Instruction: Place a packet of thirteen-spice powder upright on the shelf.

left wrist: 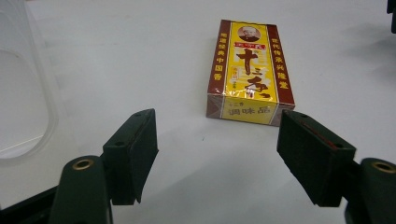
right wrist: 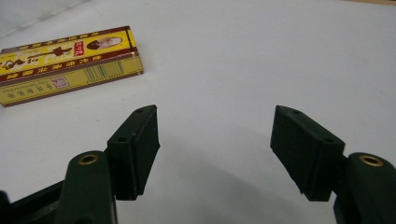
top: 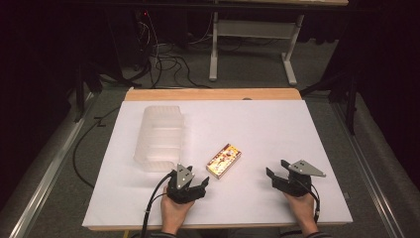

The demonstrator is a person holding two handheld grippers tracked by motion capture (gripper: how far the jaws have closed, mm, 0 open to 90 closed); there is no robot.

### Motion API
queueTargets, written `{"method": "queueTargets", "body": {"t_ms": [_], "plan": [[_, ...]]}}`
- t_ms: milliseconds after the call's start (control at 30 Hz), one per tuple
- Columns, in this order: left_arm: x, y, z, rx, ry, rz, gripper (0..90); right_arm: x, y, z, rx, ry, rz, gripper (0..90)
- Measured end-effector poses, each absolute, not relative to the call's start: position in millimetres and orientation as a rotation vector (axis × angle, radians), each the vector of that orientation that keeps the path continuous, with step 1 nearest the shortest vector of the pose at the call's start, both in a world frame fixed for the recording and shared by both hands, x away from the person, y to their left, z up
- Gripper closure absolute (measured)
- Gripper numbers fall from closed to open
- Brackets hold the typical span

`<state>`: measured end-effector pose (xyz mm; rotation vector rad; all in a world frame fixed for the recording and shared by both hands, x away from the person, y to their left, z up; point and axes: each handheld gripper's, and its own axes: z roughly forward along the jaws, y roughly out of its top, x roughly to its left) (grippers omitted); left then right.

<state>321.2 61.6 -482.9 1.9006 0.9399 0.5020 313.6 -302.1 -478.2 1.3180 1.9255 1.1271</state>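
Frosted plastic bin [top: 159, 139] sits far left on my white table [top: 257, 124], lying on its side from what I can tell in the high view; my left gripper view only catches its curved edge [left wrist: 23, 84]. Next over, my left gripper [top: 198, 184] is near the table's front edge with its jaws spread wide and nothing between them. Just ahead of it lies the yellow-and-maroon box [top: 224, 160], flat on the table. Up close I can read printed characters on its top [left wrist: 251, 70], which the high view blurs. My right gripper [top: 276, 174] is well apart from the box, also gaping and empty, and its view shows the box's long side [right wrist: 65, 65].
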Motion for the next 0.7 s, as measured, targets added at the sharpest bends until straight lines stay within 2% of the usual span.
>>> {"method": "queueTargets", "body": {"t_ms": [700], "plan": [[321.1, 60.3, -482.7, 1.918, 0.909, 0.492, 27.0, 313.5, -300.8, -478.1, 1.317, 1.933, 1.115, 32.6]]}}
